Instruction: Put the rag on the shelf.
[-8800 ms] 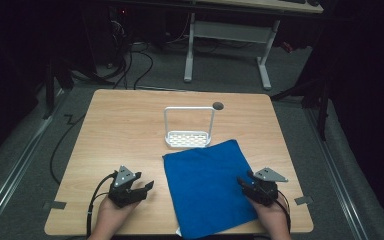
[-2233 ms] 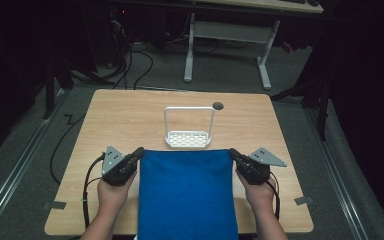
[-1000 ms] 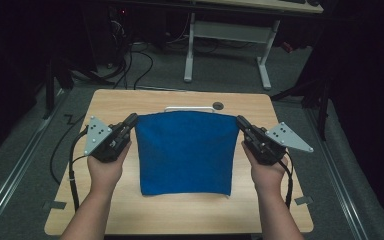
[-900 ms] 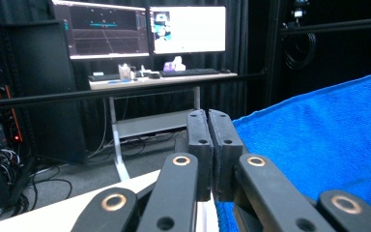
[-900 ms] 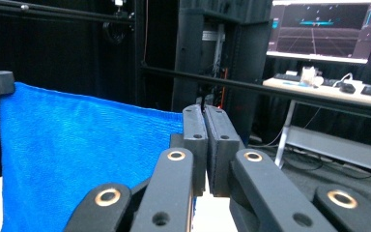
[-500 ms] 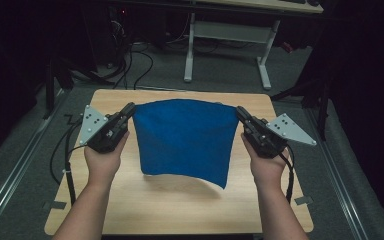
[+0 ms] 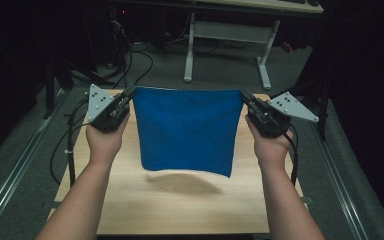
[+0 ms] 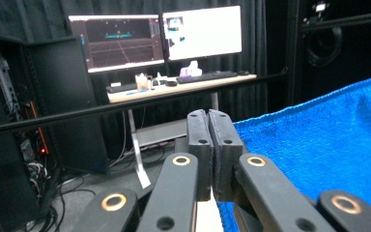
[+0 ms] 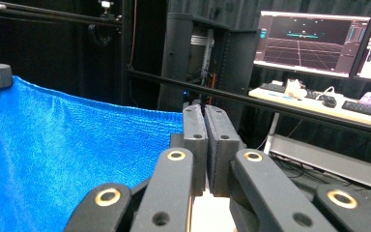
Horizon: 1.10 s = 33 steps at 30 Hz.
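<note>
A blue cloth (image 7: pixel 187 130) hangs spread out above the wooden table (image 7: pixel 180 205), held up by its two top corners. My left gripper (image 7: pixel 129 95) is shut on the cloth's top left corner, and my right gripper (image 7: pixel 243 96) is shut on the top right corner. In the left gripper view the jaws (image 8: pixel 207 121) press together with the cloth (image 8: pixel 319 145) stretching off to the right. In the right gripper view the jaws (image 9: pixel 204 116) are closed and the cloth (image 9: pixel 77 154) stretches off to the left. The cloth's lower edge hangs free above its shadow on the table.
The hanging cloth hides the far part of the table. Beyond the table stand a desk frame with white legs (image 7: pixel 227 40) and cables on the floor (image 7: pixel 140 55). Monitors (image 8: pixel 159 36) and a black rail (image 9: pixel 270 104) lie farther back.
Both grippers have lifted the cloth off the table and raised it higher and farther forward. It now hangs in the air and covers the white basket at the back.
</note>
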Tool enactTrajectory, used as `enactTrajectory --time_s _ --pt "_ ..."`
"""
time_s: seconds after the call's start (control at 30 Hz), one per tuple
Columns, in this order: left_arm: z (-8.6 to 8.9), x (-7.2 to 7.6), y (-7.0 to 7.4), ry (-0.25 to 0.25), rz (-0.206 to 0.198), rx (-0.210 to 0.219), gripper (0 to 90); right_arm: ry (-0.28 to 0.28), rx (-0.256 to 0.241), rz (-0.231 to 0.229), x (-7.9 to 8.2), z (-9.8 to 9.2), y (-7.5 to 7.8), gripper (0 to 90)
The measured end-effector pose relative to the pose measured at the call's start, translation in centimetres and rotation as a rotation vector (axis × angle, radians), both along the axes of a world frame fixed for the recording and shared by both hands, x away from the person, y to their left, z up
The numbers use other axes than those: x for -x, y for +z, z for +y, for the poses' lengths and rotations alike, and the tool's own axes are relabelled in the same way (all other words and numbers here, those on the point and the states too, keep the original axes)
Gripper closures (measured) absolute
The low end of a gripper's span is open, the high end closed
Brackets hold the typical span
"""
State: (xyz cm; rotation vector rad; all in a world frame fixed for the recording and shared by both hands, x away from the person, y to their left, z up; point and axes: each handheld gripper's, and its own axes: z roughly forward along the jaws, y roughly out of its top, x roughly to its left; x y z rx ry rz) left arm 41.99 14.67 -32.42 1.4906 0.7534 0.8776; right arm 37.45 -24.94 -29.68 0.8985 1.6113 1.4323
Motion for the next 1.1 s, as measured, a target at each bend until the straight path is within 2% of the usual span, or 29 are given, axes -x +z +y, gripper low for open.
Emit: enactTrajectory --time_s 0.1,0.2,0.3,0.37,0.47,0.53,0.63,0.7,0.8,0.87,0.93,1.0,1.1 --pt "-0.2 -1.0 -0.2 0.02 -0.002 -0.006 89.2 0.0 -0.023 0.012 -1.5 -0.1 0.2 88.9" --pt "-0.1 -2.3 -0.5 0.033 0.027 0.003 89.1 -0.011 -0.032 0.034 -3.2 -0.1 0.1 89.0" --pt "0.0 -3.9 -0.4 0.018 0.072 0.022 89.2 -0.029 -0.031 0.05 -4.7 -0.1 -0.1 88.9" --pt "-0.2 -4.7 -0.4 0.024 0.068 0.004 89.1 -0.031 -0.049 0.062 -5.8 -0.2 -0.4 88.9" --pt "-0.6 -5.9 -0.3 0.039 0.062 -0.044 89.1 -0.043 -0.048 0.075 -7.3 -0.4 -0.9 88.9" --pt "-0.9 -6.8 -0.2 0.046 0.068 -0.061 89.1 -0.053 -0.047 0.09 -8.4 -0.5 -1.3 89.0" --pt "-0.9 -7.9 -0.3 0.055 0.096 -0.03 89.1 -0.048 -0.092 0.124 -9.8 -0.7 -1.9 89.0" --pt "-1.1 -8.7 -0.8 0.069 0.112 -0.039 89.1 -0.045 -0.085 0.144 -10.8 -0.7 -2.6 89.0" --pt "-1.7 -9.7 -1.8 0.085 0.137 -0.102 89.1 -0.062 -0.036 0.174 -12.1 -0.6 -3.3 89.0" --pt "-2.1 -10.0 -2.7 0.095 0.152 -0.151 89.1 -0.064 -0.041 0.187 -12.7 -0.7 -3.7 89.0" --pt "-2.6 -10.3 -3.6 0.094 0.173 -0.186 89.1 -0.085 -0.017 0.226 -13.4 -0.7 -4.5 89.0" --pt "-2.8 -10.5 -4.6 0.091 0.206 -0.185 89.1 -0.098 0.019 0.272 -14.0 -0.7 -5.5 89.0" --pt "-2.7 -10.8 -6.1 0.077 0.25 -0.189 89.1 -0.093 0.011 0.303 -14.2 -0.7 -6.9 89.0"
